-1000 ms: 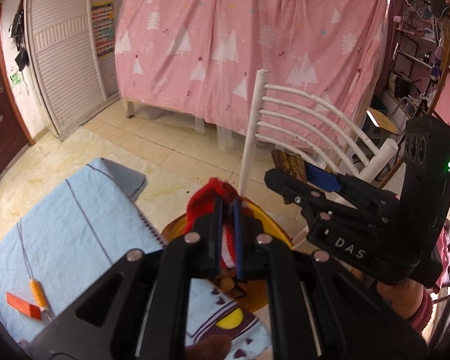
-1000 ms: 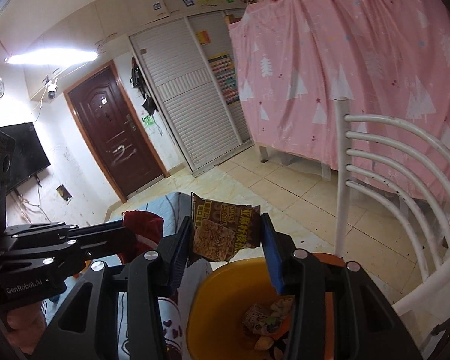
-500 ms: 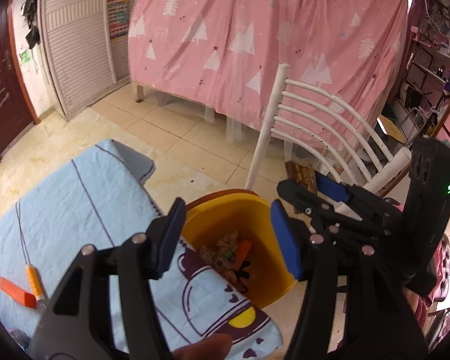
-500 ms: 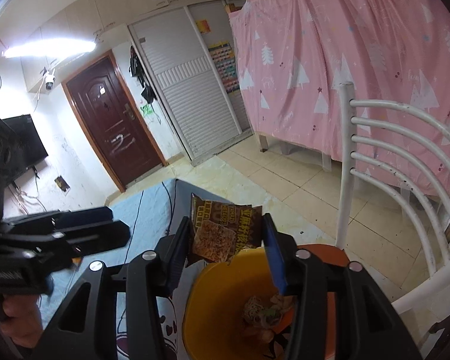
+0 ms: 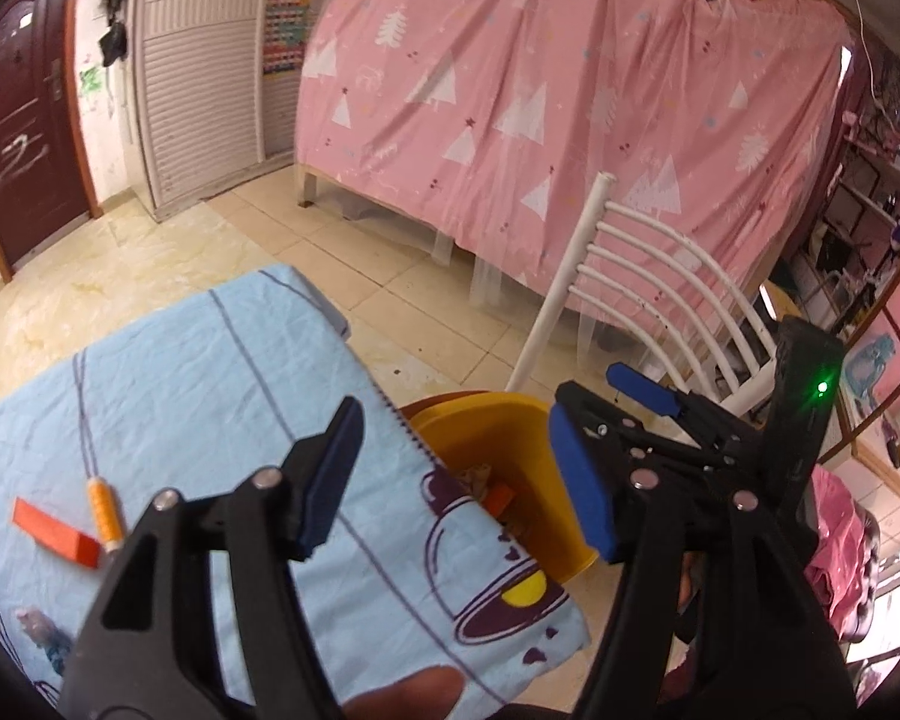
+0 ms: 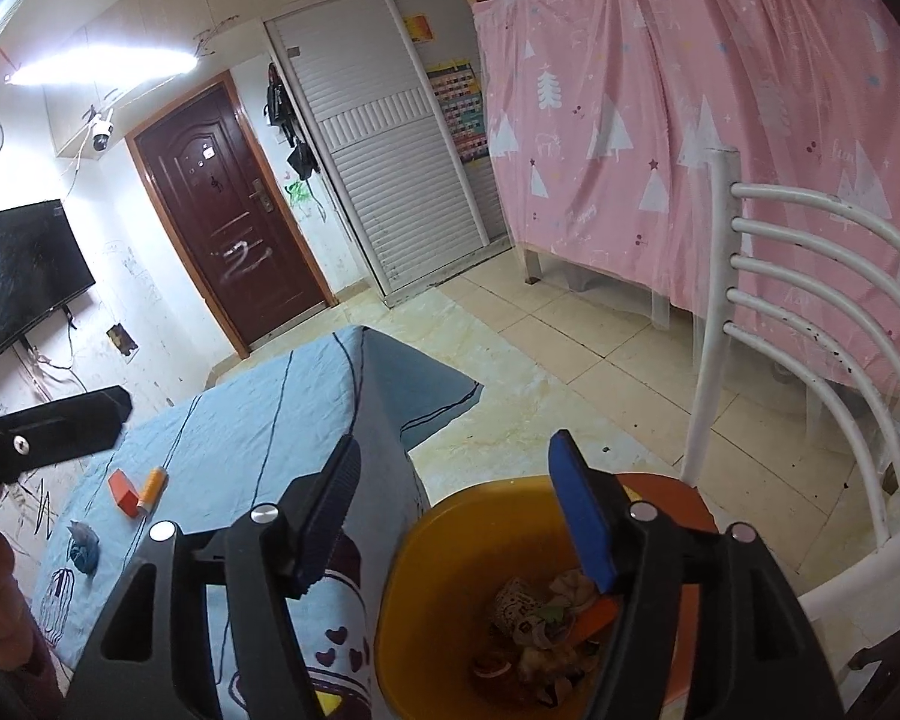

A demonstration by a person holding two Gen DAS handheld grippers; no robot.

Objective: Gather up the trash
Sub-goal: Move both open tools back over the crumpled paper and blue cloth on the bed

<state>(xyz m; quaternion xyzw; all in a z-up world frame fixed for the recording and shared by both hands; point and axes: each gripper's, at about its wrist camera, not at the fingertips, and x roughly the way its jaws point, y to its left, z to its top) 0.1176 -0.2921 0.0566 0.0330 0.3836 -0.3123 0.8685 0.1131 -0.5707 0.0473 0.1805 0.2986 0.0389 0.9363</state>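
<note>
The right gripper is seen released above the yellow bin, its jaws just opened with nothing between them. The left gripper is likewise released, just opened and empty, beside the bin. Wrappers are seen inside the bin. An orange block and a spool are left on the bench.

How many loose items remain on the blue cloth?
3: an orange block, an orange-capped tube touching it, and a bluish crumpled scrap nearer the cloth's front edge. Others may be hidden behind the grippers.
</note>
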